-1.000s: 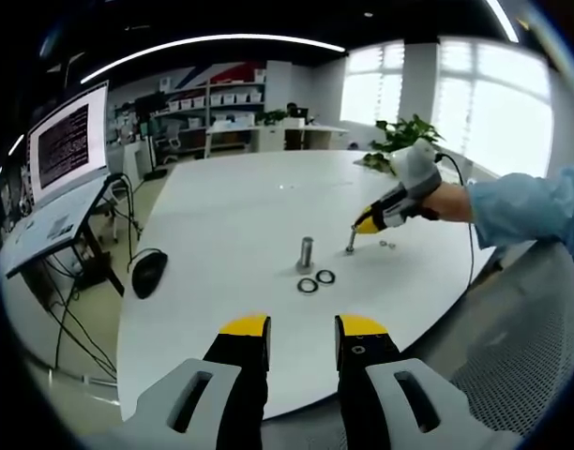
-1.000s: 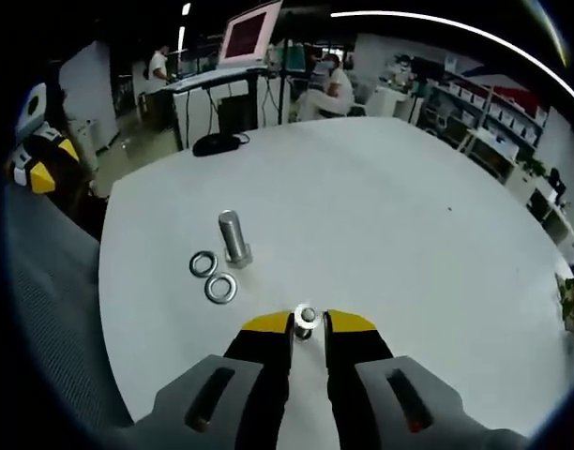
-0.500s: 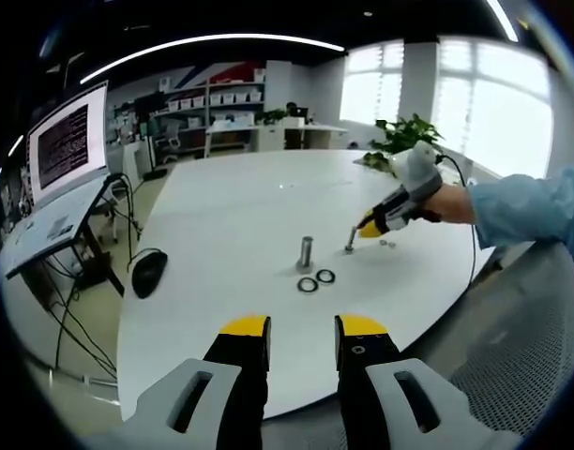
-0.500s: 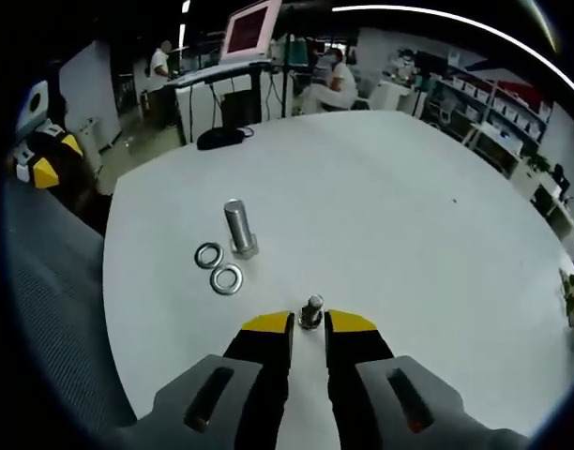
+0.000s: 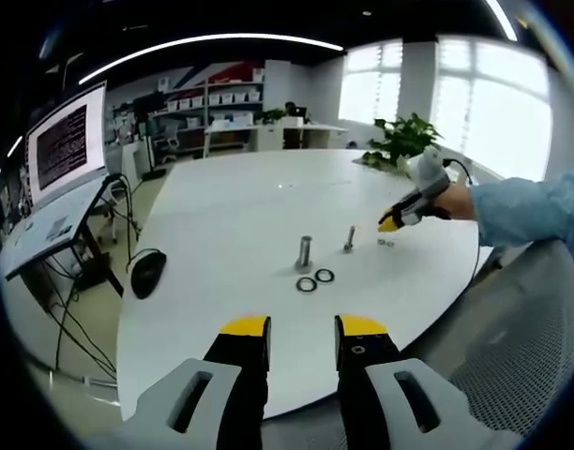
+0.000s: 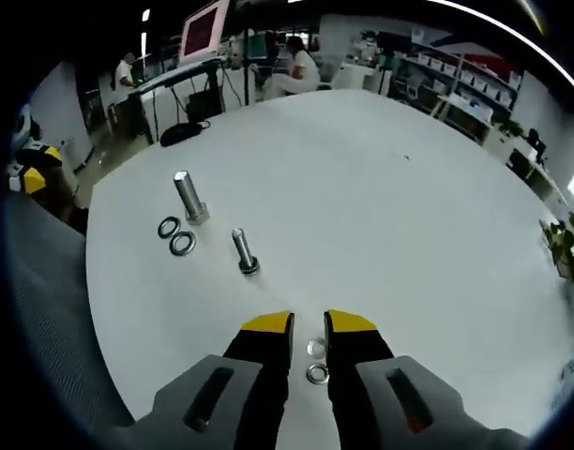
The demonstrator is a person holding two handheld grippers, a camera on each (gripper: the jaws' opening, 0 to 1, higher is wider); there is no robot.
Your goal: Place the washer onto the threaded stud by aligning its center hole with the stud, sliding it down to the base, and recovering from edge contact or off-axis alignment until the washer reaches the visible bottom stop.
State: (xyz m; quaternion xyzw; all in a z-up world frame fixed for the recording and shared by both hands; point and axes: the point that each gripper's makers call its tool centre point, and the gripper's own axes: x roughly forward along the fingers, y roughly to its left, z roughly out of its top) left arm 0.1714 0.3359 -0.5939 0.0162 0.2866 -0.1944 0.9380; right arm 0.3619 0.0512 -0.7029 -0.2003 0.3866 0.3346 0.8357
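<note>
A small threaded stud [image 6: 243,251] stands upright on the white table [image 6: 381,187], also seen as the stud [image 5: 350,238]. Two small washers [image 6: 316,360] lie flat on the table, showing through the narrow gap of my right gripper [image 6: 309,326], which hovers over them, open and holding nothing. In the left gripper view the right gripper [image 5: 400,217] is just right of the stud, above the small washers [image 5: 385,243]. My left gripper [image 5: 303,328] stays open and bare at the table's near edge.
A larger bolt [image 6: 187,197] stands head down with two bigger washers [image 6: 176,236] beside it; the bolt [image 5: 305,253] is left of the stud. A black mouse [image 5: 148,271] lies near the table's left edge. A sleeved hand [image 5: 512,211] holds the right gripper.
My right gripper has drawn back from the small stud, leaving it standing on the table, and now sits over the two small washers. The left gripper has not moved.
</note>
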